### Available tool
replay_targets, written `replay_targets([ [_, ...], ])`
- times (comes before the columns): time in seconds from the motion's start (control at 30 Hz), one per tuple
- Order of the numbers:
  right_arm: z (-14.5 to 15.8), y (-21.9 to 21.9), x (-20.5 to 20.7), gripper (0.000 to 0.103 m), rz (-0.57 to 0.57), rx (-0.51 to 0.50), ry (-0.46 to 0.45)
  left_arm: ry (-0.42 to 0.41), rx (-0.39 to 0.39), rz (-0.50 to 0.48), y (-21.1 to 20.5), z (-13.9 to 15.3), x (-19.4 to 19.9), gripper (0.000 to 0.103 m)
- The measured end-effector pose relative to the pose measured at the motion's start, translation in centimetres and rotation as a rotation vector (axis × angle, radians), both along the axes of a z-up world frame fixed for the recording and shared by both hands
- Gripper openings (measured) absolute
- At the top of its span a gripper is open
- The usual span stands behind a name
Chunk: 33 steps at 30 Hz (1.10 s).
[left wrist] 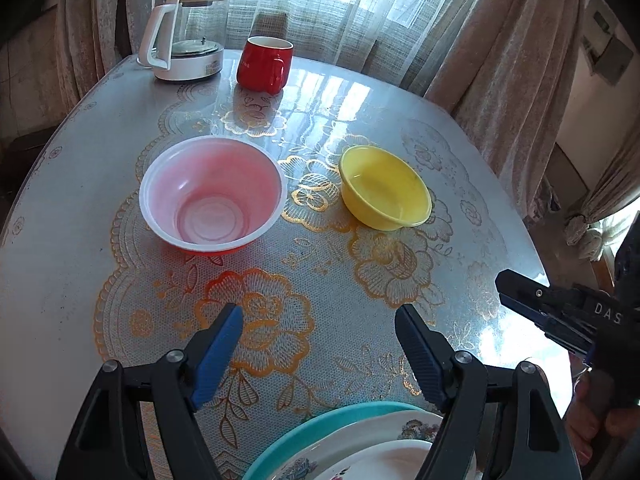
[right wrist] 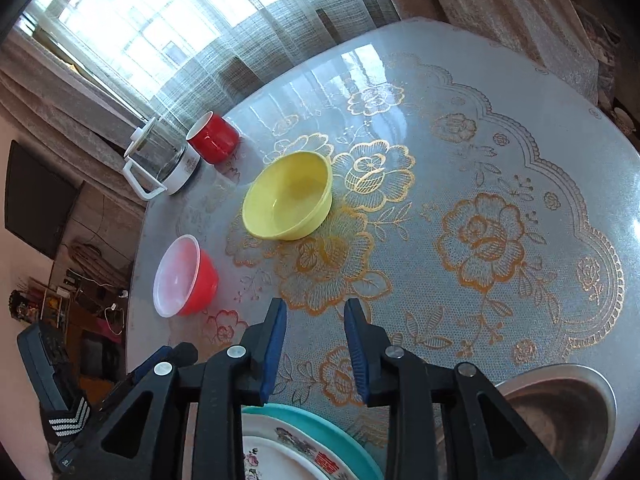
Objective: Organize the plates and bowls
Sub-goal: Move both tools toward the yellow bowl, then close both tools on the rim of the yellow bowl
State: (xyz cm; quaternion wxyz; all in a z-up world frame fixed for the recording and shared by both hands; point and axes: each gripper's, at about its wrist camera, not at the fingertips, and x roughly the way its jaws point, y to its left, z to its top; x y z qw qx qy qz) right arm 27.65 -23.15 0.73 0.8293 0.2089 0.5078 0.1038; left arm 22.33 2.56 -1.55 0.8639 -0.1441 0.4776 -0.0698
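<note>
Both my grippers hover empty over the table [left wrist: 60, 208].
Left gripper [left wrist: 320, 344] gapes wide; right gripper [right wrist: 316, 344] stands narrower, above the stacked plates [right wrist: 312, 432].

My right gripper [right wrist: 316, 348] hangs over a round table [right wrist: 500, 152] with a gold floral cloth, its blue-padded fingers [right wrist: 273, 354] parted with nothing between them. Ahead sits a yellow bowl [right wrist: 288, 196]; left of it, apart, a red bowl [right wrist: 186, 276] with a pale inside. Farther back stand a red mug [right wrist: 214, 138] and, just beside it, a glass kettle [right wrist: 160, 160]. Below my fingers lies a flowered plate [right wrist: 272, 452] on a teal plate [right wrist: 340, 436]. A steel bowl [right wrist: 560, 404] sits at lower right.
</note>
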Motion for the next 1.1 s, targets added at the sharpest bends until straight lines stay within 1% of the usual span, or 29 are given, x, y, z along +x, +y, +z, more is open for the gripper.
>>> replay_targets([
  [0.17,-1.6,-0.4,3.9,0.030,-0.063,0.079,0.066,0.006,0.002,0.017,0.3,0.1,1.7,0.079],
  [0.3,-2.8,-0.3,6.5,0.030,-0.100,0.131,0.092,0.009,0.006,0.020,0.6,-0.2,2.2,0.079],
  [0.43,-4.5,-0.3,8.9,0.030,-0.133,0.208,0.128,0.034,-0.019,0.026,1.2,-1.1,2.3,0.079],
  [0.63,-7.2,-0.4,11.5,0.030,-0.205,0.233,0.185,0.043,-0.012,0.019,1.8,-1.7,1.9,0.077],
  [0.7,-7.9,-0.2,12.0,0.030,-0.211,0.246,0.196,0.036,-0.014,0.024,1.9,-1.5,2.0,0.077],
  [0.73,-8.2,0.0,12.2,0.026,-0.207,0.240,0.207,0.033,-0.017,0.026,2.0,-1.4,2.1,0.077],
  [0.77,-8.5,0.1,12.2,0.025,-0.205,0.233,0.219,0.029,-0.017,0.026,2.1,-1.3,2.2,0.077],
  [0.8,-8.6,0.2,12.2,0.022,-0.201,0.239,0.225,0.025,-0.017,0.027,2.0,-1.2,2.2,0.077],
  [0.83,-8.7,0.2,12.2,0.018,-0.188,0.254,0.222,0.019,-0.019,0.026,1.9,-1.0,2.3,0.077],
  [0.87,-8.6,0.3,12.1,0.016,-0.173,0.262,0.215,0.014,-0.019,0.026,1.8,-0.9,2.3,0.077],
  [0.93,-8.3,0.0,11.6,0.016,-0.162,0.248,0.210,0.011,-0.020,0.025,1.6,-0.8,2.6,0.077],
  [1.1,-8.0,-0.8,9.6,0.014,-0.125,0.206,0.238,0.019,-0.036,0.015,0.2,-0.9,3.9,0.078],
])
